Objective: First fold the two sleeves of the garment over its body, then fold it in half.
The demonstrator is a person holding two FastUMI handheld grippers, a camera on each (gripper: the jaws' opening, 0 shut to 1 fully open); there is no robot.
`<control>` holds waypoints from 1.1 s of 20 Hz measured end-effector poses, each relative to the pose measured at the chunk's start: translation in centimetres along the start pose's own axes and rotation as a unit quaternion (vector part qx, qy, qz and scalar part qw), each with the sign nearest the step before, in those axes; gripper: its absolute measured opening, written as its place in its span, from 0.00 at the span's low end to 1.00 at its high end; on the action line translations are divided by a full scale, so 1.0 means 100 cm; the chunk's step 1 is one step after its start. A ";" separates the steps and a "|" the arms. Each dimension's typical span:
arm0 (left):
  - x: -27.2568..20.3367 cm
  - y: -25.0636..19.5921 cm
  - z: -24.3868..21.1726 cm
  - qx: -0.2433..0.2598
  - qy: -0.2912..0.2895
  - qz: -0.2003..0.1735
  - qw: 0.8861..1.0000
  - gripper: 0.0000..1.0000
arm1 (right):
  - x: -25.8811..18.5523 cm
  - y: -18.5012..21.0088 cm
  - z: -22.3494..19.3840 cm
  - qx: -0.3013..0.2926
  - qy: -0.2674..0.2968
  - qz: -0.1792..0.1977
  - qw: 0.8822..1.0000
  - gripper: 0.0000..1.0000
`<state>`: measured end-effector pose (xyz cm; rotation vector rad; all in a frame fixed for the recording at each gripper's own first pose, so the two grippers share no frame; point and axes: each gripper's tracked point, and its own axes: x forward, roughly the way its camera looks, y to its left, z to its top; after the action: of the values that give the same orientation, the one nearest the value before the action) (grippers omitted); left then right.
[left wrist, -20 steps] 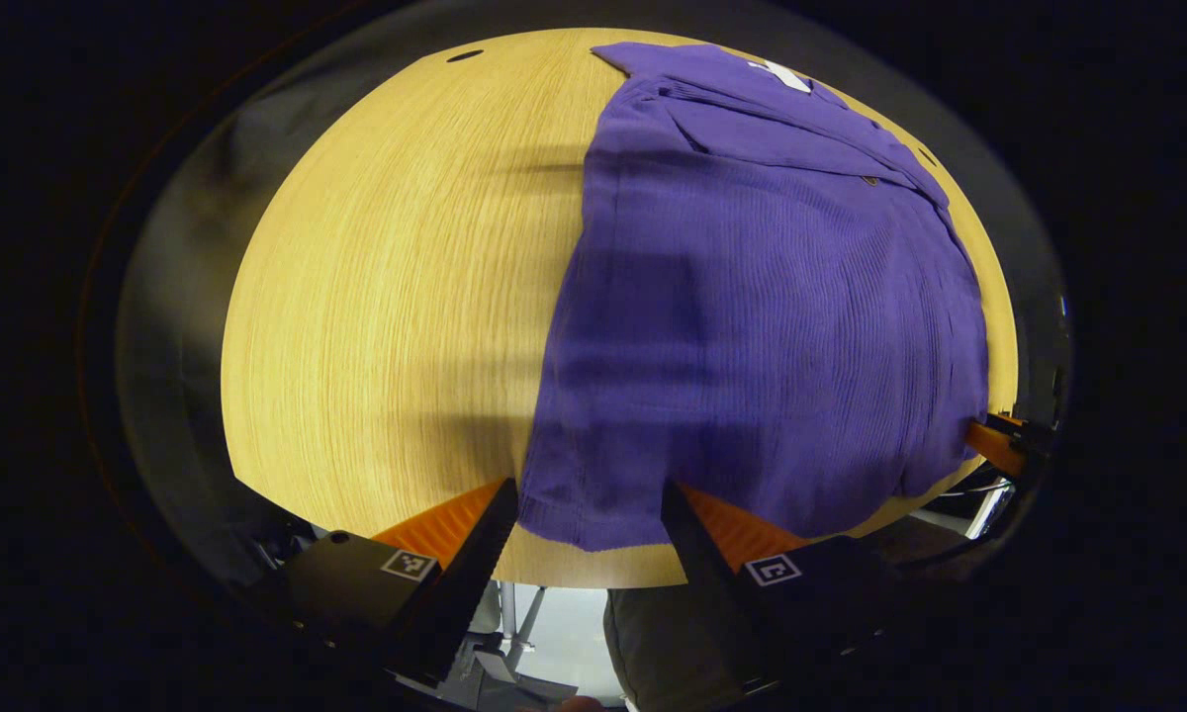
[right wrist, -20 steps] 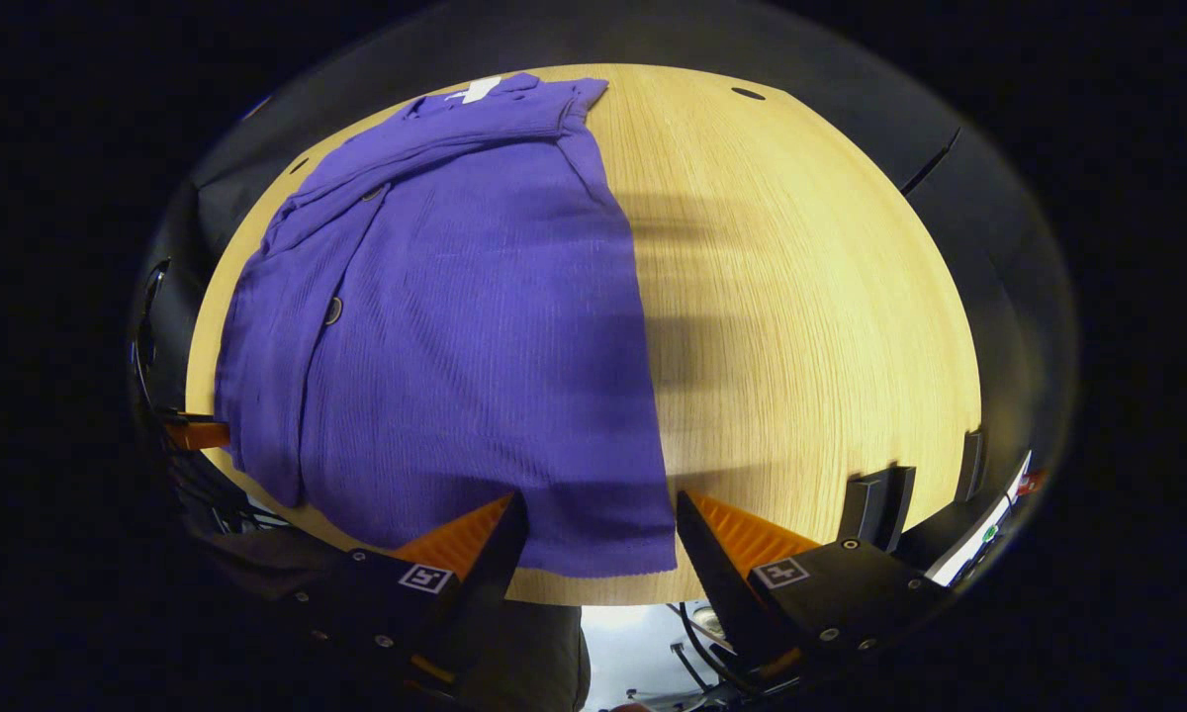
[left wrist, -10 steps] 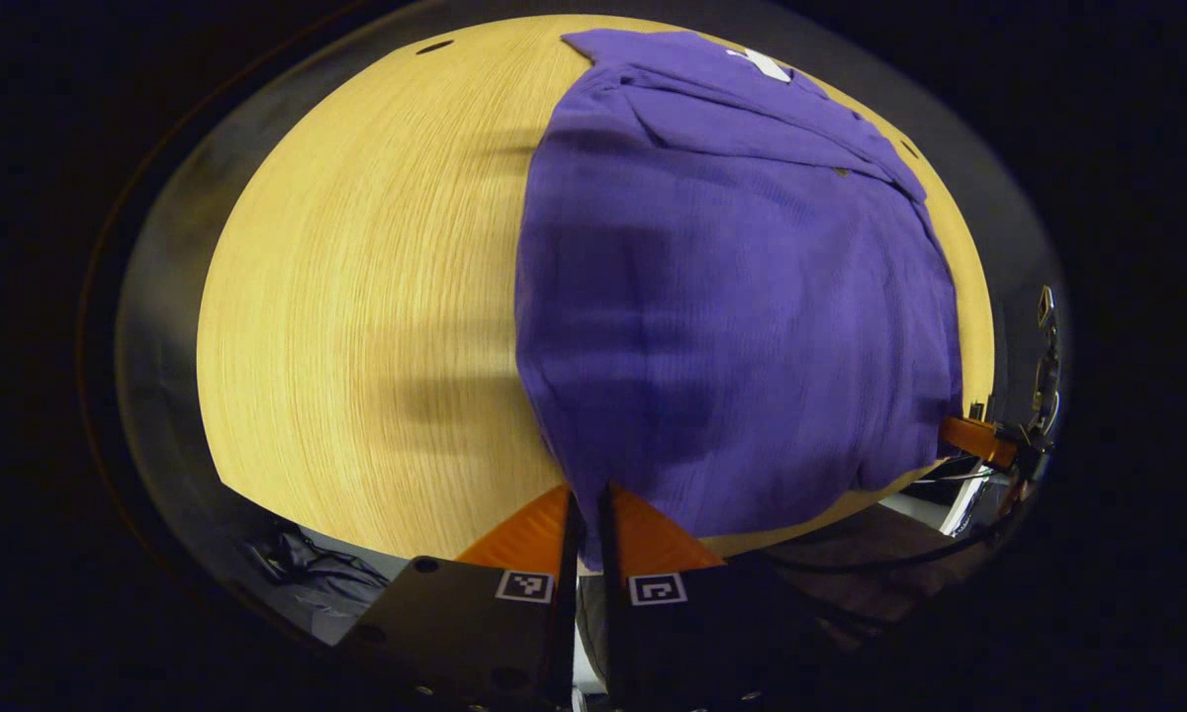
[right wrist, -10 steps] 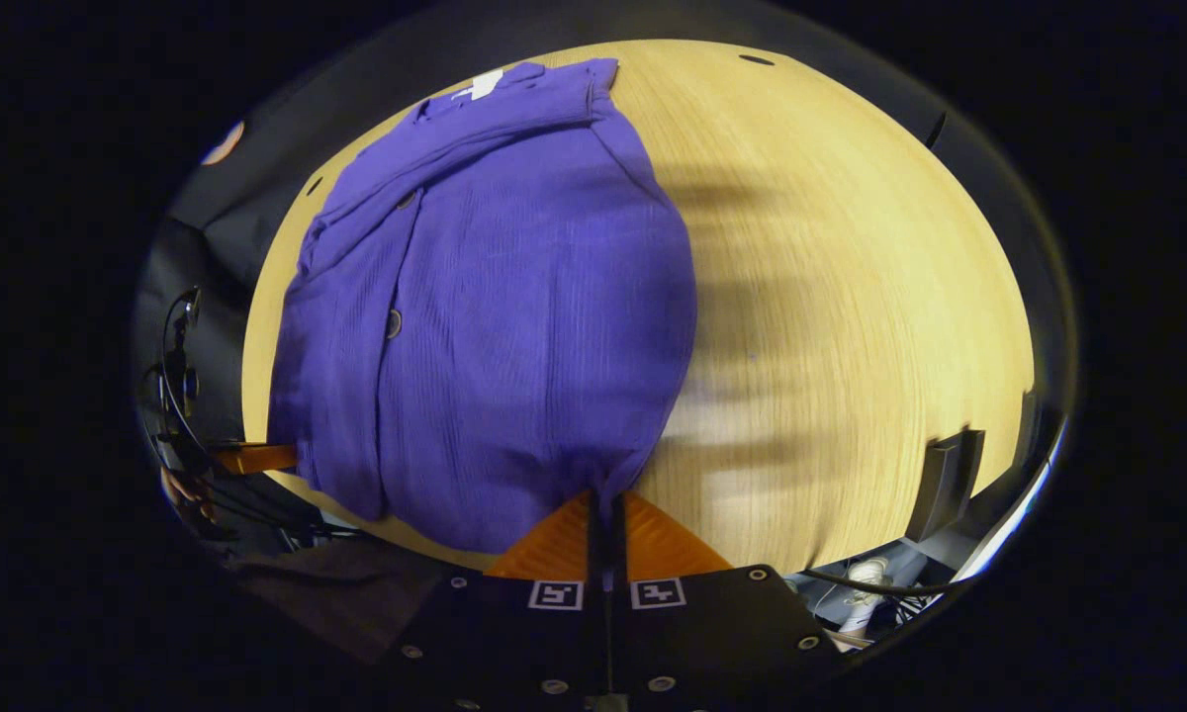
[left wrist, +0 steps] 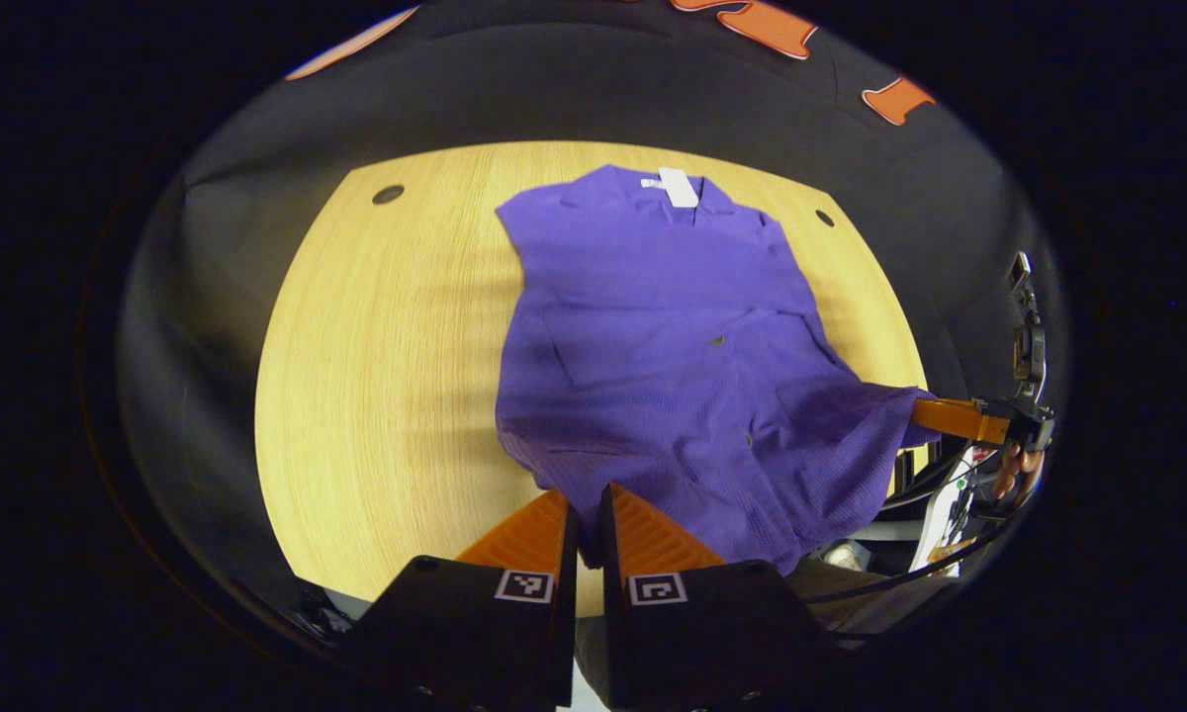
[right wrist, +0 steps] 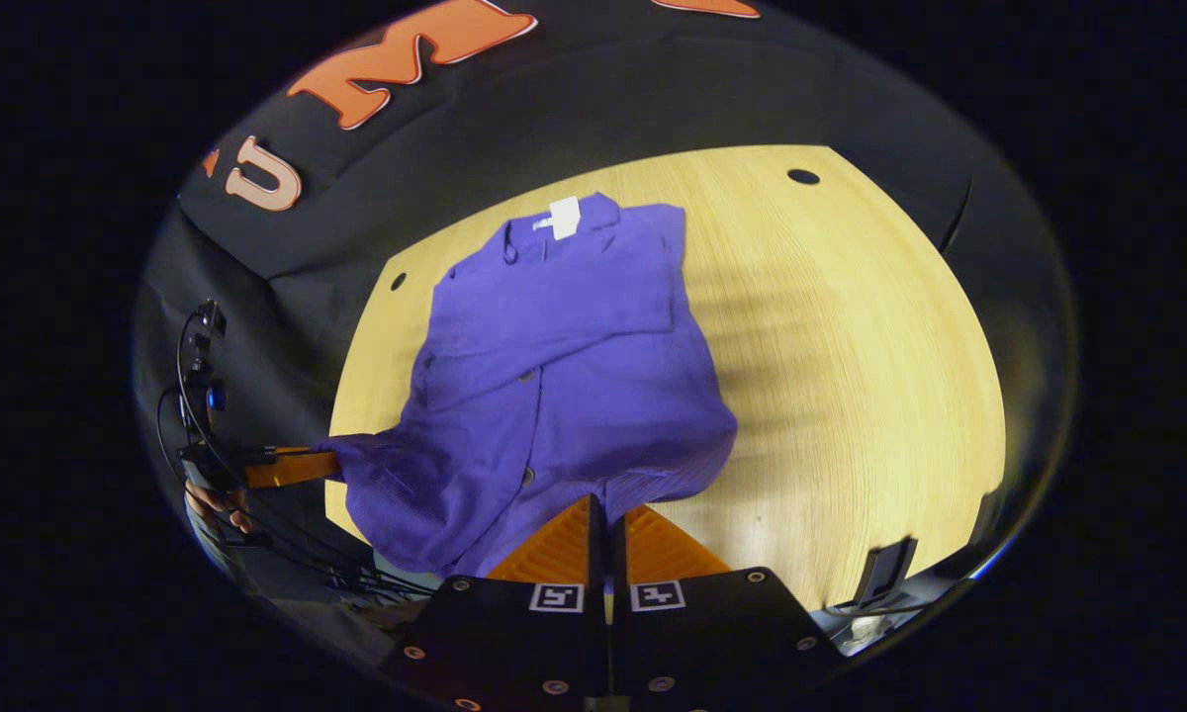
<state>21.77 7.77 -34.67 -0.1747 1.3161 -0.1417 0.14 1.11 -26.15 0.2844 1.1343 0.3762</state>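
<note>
One purple garment (left wrist: 673, 346) is spread on the light wooden table (left wrist: 376, 376), collar and white neck tag (left wrist: 679, 186) at the far end, and both sleeves are seen folded across its body. Its near hem is lifted off the table at two corners. In the left gripper view, one hem corner is pinched between the pressed-together fingers of the left gripper (left wrist: 586, 514), and the other corner is stretched off to the right, where it's gripped by the right gripper (left wrist: 915, 415) held in a hand (left wrist: 1014, 475). In the right gripper view, the right gripper's fingers (right wrist: 554, 539) are closed on the hem too, with the left gripper (right wrist: 326, 463) seen at the far left, clamped on the opposite corner. Small dark holes (right wrist: 803, 176) are spotted in the table's far corners, and the black cloth wall (left wrist: 593, 89) is hung behind the table.
</note>
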 end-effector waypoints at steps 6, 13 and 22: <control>-0.010 0.011 0.113 0.042 -0.039 0.005 0.998 0.13 | -0.008 0.008 0.090 -0.042 -0.035 -0.004 0.998 0.02; 0.026 0.019 0.233 0.060 -0.044 0.030 0.997 0.13 | 0.032 0.003 0.192 -0.041 -0.043 -0.016 0.998 0.02; 0.116 0.059 0.309 0.107 -0.043 0.126 0.985 0.13 | 0.136 -0.040 0.270 0.029 -0.004 -0.025 0.999 0.02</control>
<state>54.63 12.66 -39.35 0.1671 1.2165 -0.0592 30.53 2.54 -28.25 0.3082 1.1444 0.2979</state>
